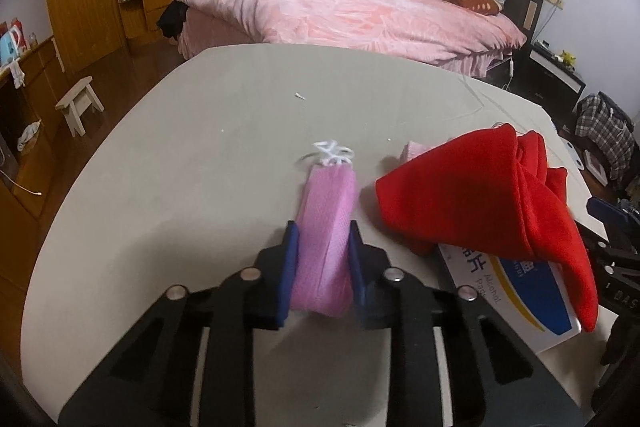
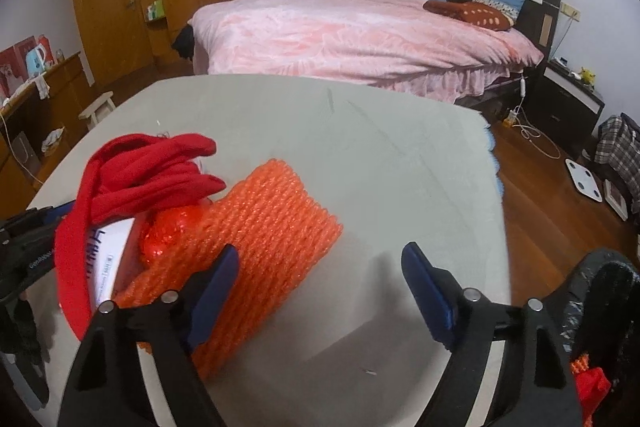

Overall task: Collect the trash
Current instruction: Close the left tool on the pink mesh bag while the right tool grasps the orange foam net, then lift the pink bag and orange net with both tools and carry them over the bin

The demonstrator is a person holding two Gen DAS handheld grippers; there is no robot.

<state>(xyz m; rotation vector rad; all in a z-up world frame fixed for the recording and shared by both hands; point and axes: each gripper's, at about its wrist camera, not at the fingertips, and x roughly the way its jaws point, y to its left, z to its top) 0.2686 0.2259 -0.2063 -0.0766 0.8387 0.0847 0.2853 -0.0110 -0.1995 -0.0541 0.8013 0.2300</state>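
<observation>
Left tool (image 1: 323, 243) is low and level, pointing toward the far side, its blue pads (image 1: 289, 267) pressed in tight against what sits between them. Right tool (image 2: 320, 291) hangs alongside, aimed the same way, jaws spread wide apart with nothing between the pads (image 2: 426, 291).

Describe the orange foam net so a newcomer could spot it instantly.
On the grey table before the pink bed, look beside the red cloth. The orange foam net lies flat by the right gripper, the only ribbed, mesh-textured piece.
</observation>
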